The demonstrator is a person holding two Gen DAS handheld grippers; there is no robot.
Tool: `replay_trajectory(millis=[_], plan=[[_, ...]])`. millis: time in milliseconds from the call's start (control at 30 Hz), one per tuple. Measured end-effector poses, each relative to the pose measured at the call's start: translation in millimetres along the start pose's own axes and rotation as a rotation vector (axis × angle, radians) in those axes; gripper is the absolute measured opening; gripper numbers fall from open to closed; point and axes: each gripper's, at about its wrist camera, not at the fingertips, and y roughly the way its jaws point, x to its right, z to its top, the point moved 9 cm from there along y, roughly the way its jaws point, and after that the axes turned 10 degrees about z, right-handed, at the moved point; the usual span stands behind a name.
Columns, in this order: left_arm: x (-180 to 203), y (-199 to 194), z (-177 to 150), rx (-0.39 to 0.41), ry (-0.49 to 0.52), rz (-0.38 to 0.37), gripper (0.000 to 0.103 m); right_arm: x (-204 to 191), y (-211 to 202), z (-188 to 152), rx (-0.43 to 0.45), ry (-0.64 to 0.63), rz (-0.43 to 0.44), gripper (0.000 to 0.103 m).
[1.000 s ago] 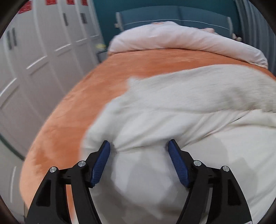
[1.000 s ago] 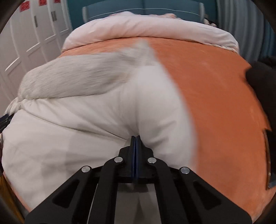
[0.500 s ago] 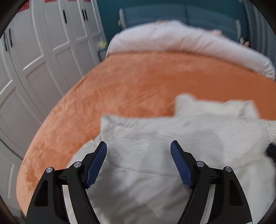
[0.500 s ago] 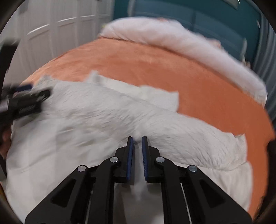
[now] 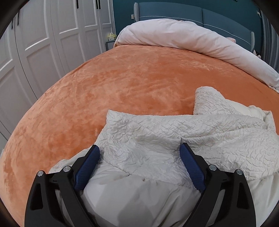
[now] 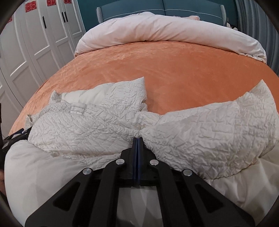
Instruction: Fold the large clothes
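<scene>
One white crinkled garment [image 5: 174,139] lies on the orange blanket [image 5: 122,83], at 6 o'clock of the bed. One pale duvet [image 6: 165,29] is rolled at 12 o'clock. Two grippers are seen. The left gripper [image 5: 139,152] has its jaws opening, cloth between them but not pressed. The right gripper [image 6: 137,141] is clenched, with a pinch of the garment at its tips. A second ago the cloth was stretched and blurred; now it lies folded over. Three red paper signs [image 6: 30,7] are on the wardrobe doors [image 6: 43,35]; I cannot read them.
</scene>
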Motion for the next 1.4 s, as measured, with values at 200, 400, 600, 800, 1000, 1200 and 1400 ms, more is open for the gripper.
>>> replay_trajectory(millis=[200,400,600,800,1000,1200,1400], plan=[[-1,-1,1,-0.007,-0.001,-0.005,0.091,-45,-35,24,0.004,0.059,0.068,0.007],[-20,-35,3,-0.019,-0.008,0.01,0.091,-144,-22,-8,-0.117,-0.191,0.076,0.006],[-58,-80,-4,-0.047,-0.032,0.025,0.091,-138,7,-25,-0.168,-0.163,0.058,0.003],[-84,-91,-11,-0.105,-0.072,0.038,0.091,-137,-9,-6,-0.165,-0.036,0.059,0.007],[-121,-91,-46,-0.209,-0.154,0.01,0.091,-139,19,-20,-0.195,-0.126,-0.055,0.003],[-143,-76,-105,-0.38,-0.362,-0.181,0.091,-136,42,-15,-0.207,-0.121,-0.052,0.001],[-118,-68,-112,-0.321,-0.288,-0.179,0.098,-135,48,-17,-0.192,-0.122,-0.047,0.0]])
